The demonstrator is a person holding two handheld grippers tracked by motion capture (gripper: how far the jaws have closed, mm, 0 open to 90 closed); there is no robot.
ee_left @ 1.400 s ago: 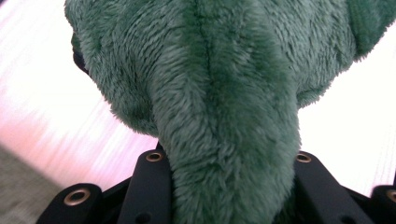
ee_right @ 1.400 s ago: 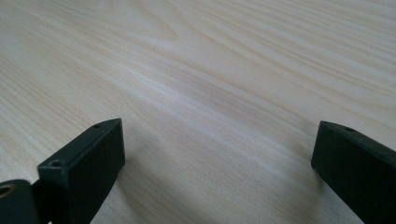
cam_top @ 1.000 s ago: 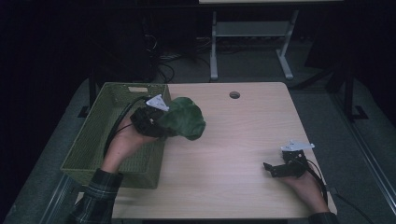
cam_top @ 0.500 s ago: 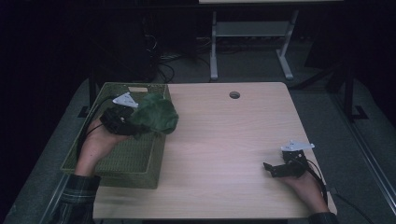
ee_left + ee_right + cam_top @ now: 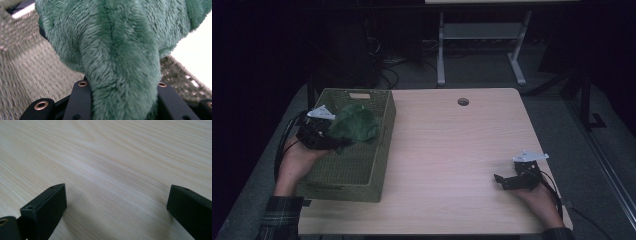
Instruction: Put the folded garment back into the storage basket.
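Overall, the high view holds one woven green basket [image 5: 357, 172], one green plush toy [image 5: 354, 127], one wooden table [image 5: 452, 150] with a single round hole [image 5: 463, 102] near its far edge, and two grippers. The basket sits at the left of the frame along the table's left edge, its right wall well apart from the right gripper [image 5: 507, 181] at the lower right. Between them the tabletop lies bare and wide, from the near edge up to the hole. The left gripper [image 5: 329, 135] hangs over the basket's open top at centre left, clamped on the plush toy, which sits above the basket's interior.

In the left gripper view, the plush toy [image 5: 117, 50] covers most of the frame, squeezed between the two black jaws at the bottom; the basket [image 5: 27, 65] wall shows at left and its rim at lower right.

In the right gripper view, the right gripper [image 5: 116, 202] has its jaws spread wide at the lower corners, with bare table [image 5: 107, 157] between them and nothing held.
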